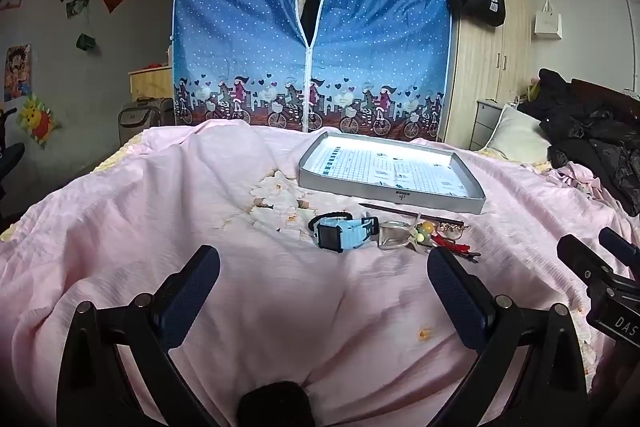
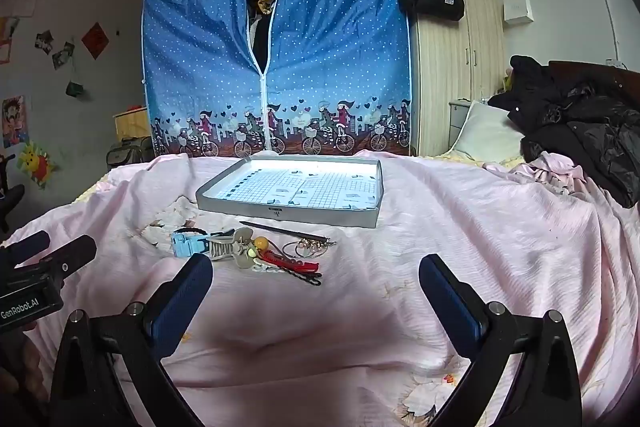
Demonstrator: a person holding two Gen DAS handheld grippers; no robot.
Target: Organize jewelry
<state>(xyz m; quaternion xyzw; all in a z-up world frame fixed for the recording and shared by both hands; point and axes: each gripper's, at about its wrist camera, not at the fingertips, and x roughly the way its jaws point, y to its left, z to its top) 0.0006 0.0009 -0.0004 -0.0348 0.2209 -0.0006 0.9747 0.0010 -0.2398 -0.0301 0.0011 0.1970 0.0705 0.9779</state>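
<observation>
Both tongs hover above a bed covered with a pink quilt. The left tongs stand wide apart and hold nothing. The right tongs likewise stand wide apart and empty. In the left wrist view, part of the right unit appears at the right edge, cut off by the frame; in the right wrist view, part of the left unit appears at the left edge, also cut off.

The jewelry lies in a small cluster on the quilt, between the tongs and a shallow grey tray. The tray is set just beyond the cluster; its floor carries a printed grid, partly washed out by glare.

Cluster contents that can be made out:
- a light blue watch at the left end, a black hair tie touching its far side;
- a clear hair claw just beside the watch;
- a yellow bead among pale, overlapping pieces that cannot be separated;
- a red hair piece and a black wavy pin at the near side;
- thin hoop rings at the right end;
- a dark slender stick between the cluster and the tray.

A blue fabric wardrobe stands beyond the bed. Dark clothing is piled at the right, its far edge cropped.
</observation>
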